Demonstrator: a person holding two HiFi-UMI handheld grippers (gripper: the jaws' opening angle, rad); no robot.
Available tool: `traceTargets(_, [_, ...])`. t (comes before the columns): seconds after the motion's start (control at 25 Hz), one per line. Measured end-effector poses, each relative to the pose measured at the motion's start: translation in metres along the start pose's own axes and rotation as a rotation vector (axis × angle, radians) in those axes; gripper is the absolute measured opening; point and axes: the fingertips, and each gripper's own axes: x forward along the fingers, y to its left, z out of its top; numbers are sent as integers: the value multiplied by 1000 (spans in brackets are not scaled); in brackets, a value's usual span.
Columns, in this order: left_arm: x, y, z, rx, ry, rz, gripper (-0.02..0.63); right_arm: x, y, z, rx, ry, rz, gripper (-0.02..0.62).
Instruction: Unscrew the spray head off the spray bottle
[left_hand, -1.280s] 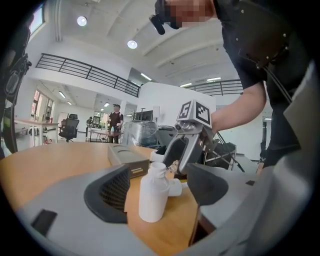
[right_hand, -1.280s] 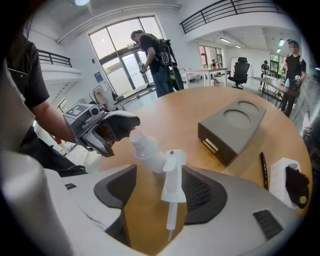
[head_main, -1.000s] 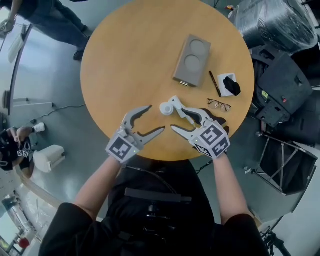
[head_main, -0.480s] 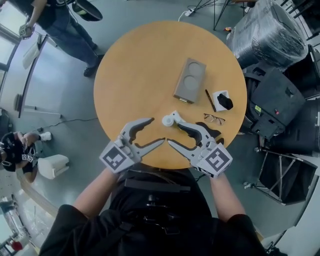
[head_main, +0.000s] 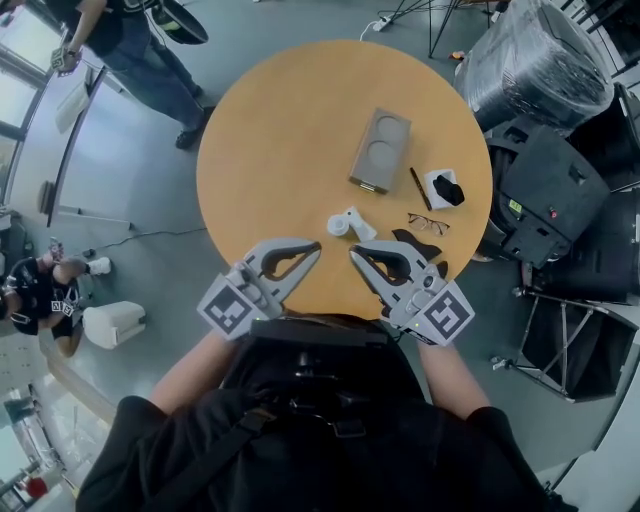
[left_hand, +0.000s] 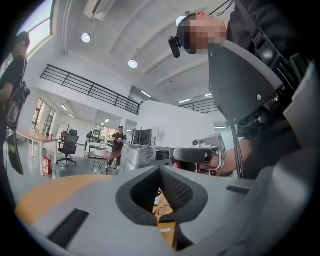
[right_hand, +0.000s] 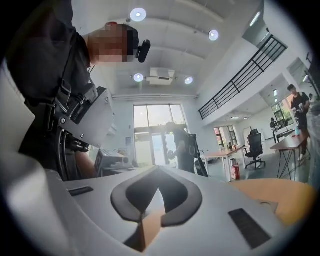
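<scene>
A small white spray bottle with its spray head (head_main: 344, 222) lies on the round wooden table (head_main: 270, 150), near the front edge. My left gripper (head_main: 318, 250) hovers just in front of it to the left, and my right gripper (head_main: 352, 250) hovers to the right. Both are raised off the table and clear of the bottle. Their jaws have just been closing and now meet with nothing between them. The left gripper (left_hand: 160, 168) and the right gripper (right_hand: 159, 168) point level across the room in their own views, and the bottle is not in those views.
A grey block with two round recesses (head_main: 381, 150) lies further back. Right of it are a black pen (head_main: 419, 188), a white box holding a black item (head_main: 443, 188) and a pair of glasses (head_main: 428, 222). A wrapped bundle (head_main: 545, 60) and black cases stand beside the table.
Both grippers have lifted off the table and drawn back toward the person. Their jaws went from wide open to shut, with nothing taken. The spray bottle stayed where it lay.
</scene>
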Motion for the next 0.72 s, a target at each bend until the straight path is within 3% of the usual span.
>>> traceTargets(0.24, [5,-12,9,-5,-11,-8,17,-6,15,0,-4,33,21,8])
traceTargets(0.48, [0,-17,17,6,-9,1,17,-13,17,11,-19,-15,2,9])
traceTargets(0.72, [-1,-22,20,19,-21,-2,17,-12,22,10,-26,3,9,8])
